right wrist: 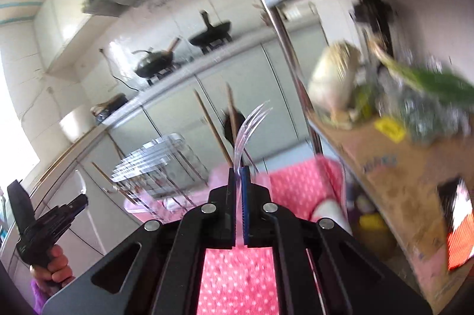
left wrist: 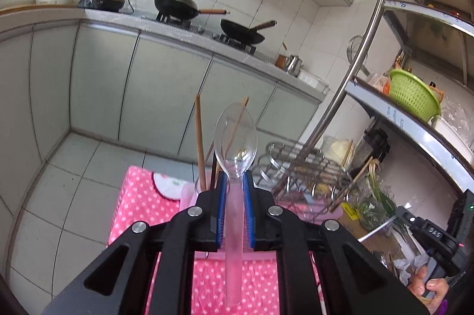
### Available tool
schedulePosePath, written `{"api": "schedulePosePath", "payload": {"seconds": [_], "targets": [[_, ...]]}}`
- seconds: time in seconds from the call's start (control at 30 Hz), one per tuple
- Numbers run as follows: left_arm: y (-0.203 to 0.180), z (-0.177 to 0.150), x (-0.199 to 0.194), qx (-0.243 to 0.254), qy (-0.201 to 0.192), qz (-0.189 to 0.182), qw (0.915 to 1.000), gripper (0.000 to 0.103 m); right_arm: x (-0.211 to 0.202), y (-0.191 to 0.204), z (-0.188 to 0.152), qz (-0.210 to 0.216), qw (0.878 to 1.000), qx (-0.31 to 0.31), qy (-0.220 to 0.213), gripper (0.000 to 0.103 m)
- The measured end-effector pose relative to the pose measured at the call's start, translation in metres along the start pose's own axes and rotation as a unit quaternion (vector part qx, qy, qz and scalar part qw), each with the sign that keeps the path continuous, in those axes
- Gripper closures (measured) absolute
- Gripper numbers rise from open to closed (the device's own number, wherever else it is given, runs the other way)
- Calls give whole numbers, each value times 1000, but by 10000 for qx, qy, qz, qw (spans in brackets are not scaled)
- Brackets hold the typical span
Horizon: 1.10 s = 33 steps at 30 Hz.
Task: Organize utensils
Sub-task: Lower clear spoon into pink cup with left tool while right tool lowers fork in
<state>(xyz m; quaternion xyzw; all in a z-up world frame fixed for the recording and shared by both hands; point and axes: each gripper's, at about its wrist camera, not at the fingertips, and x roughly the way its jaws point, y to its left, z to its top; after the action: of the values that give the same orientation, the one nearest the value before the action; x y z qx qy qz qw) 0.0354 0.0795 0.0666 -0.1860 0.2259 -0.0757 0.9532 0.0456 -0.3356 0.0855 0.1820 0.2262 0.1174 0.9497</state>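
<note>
My left gripper is shut on a clear plastic spoon, bowl pointing up, above the pink dotted cloth. Wooden chopsticks stand in a holder just behind the fingers. My right gripper is shut on a clear plastic fork, tines up. The chopsticks and a wire rack lie ahead of it. The left gripper with its spoon shows at the far left of the right wrist view.
A wire dish rack sits on the cloth at the right. A metal shelf with a green basket stands at the right. A cardboard box with greens is beside it. Counter with two woks lies beyond.
</note>
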Motion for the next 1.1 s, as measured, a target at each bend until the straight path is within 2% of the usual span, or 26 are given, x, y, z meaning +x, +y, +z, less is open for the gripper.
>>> {"api": "schedulePosePath", "payload": {"seconds": [0.2, 0.53, 0.8, 0.97, 1.1], "targets": [[-14, 21, 5, 207, -539, 63, 9983, 92, -15, 16, 31, 93, 9982, -441, -397, 100], [-30, 32, 40, 449, -1471, 403, 9873, 92, 6, 26, 47, 40, 9963, -727, -454, 100], [-34, 14, 68, 799, -1660, 650, 9807, 92, 28, 22, 43, -41, 9968, -740, -290, 100], [-38, 1, 74, 1078, -1841, 793, 9738, 92, 41, 24, 43, -56, 9966, -785, -249, 100], [-36, -9, 76, 1146, -1783, 812, 9739, 92, 50, 26, 39, -87, 9962, -846, -183, 100]]}}
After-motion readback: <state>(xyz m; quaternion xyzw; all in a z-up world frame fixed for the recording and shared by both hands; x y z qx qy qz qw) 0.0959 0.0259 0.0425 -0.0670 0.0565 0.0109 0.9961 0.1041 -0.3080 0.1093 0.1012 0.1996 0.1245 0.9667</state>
